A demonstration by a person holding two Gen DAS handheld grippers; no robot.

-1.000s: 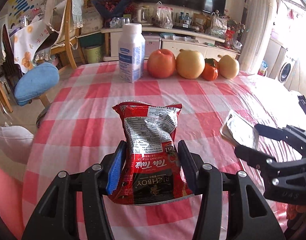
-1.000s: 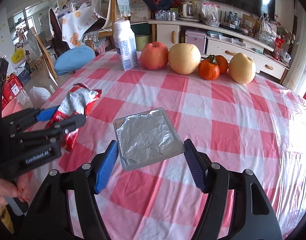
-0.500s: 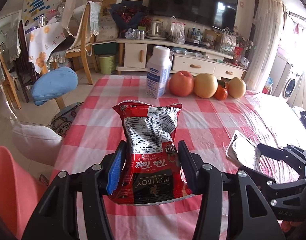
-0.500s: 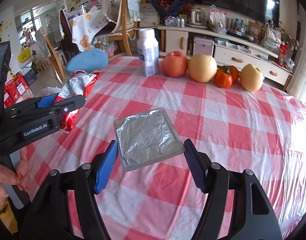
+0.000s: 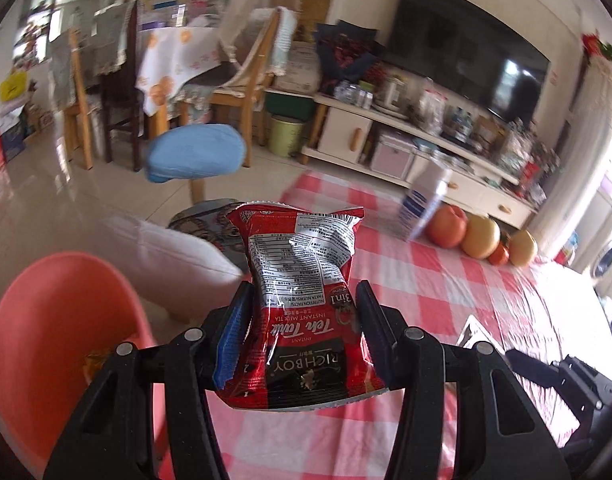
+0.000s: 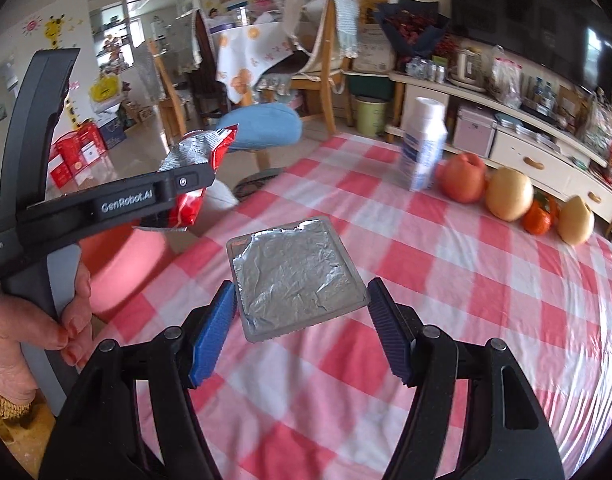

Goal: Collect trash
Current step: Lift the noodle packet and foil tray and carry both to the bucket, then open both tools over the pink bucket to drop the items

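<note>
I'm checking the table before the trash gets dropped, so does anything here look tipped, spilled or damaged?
Nothing stands out. The left gripper is shut on the crumpled red snack packet, the right gripper on the foil-topped tray. The white bottle stands upright beside the fruit on the checked tablecloth; no spill shows.

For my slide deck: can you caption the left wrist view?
Left gripper holds a red milk-tea packet above the checked tablecloth, beside an orange bin.

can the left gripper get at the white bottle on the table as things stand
Probably not: the left gripper is shut on the red milk tea packet, so its jaws are full. The white bottle stands far across the checked table, beside the fruit.
</note>
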